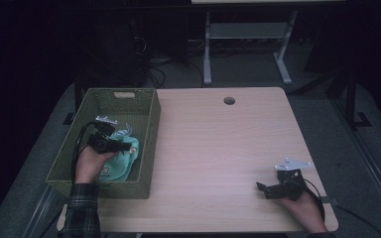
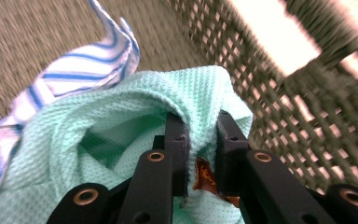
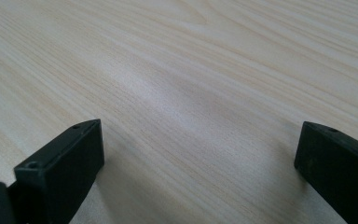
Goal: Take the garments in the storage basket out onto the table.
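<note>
On a pale wooden table (image 1: pixel 218 144), a green basket (image 1: pixel 149 129) holds the left gripper (image 2: pixel 200 135), pinching a mint cloth (image 2: pixel 121 116) beside a striped cloth (image 2: pixel 79 74); the right gripper (image 3: pixel 198 154) rests wide open.

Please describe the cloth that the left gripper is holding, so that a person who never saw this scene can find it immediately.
Look in the green woven basket at the table's left edge. The left gripper is shut on a fold of the mint-green cloth there. Its waffle-like weave and plain colour set it apart from the white cloth with blue stripes beside it.

The basket (image 1: pixel 149 130) walls hem in the left gripper (image 1: pixel 110 138); bare table (image 1: pixel 218 144) lies open beside it.
</note>
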A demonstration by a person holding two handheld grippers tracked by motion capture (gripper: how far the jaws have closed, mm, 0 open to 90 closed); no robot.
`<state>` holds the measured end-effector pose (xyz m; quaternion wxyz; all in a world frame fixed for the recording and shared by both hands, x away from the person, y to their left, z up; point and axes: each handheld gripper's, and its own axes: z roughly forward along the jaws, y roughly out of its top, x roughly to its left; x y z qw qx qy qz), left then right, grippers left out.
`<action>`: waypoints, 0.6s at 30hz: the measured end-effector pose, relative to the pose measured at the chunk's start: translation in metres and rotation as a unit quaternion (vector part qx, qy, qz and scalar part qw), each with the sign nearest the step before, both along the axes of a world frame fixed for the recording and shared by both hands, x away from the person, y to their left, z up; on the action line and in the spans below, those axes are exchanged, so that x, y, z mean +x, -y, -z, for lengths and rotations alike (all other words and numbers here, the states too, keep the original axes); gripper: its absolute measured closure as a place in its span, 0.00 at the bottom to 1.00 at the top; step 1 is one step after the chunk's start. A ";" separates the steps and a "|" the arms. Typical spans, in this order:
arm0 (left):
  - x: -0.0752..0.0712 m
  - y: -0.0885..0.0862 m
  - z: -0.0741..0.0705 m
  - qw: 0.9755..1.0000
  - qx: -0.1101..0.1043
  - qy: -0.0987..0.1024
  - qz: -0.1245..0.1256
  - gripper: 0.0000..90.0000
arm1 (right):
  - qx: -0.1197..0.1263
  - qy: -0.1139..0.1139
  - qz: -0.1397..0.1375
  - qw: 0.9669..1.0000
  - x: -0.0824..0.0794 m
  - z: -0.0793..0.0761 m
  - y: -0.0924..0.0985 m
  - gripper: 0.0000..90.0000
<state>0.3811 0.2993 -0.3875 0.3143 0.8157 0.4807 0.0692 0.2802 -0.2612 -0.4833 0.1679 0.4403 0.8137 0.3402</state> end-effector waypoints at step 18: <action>-0.015 -0.017 -0.032 0.991 -0.101 0.091 -0.017 0.86 | 0.000 0.000 0.000 1.000 0.000 0.000 0.000 0.01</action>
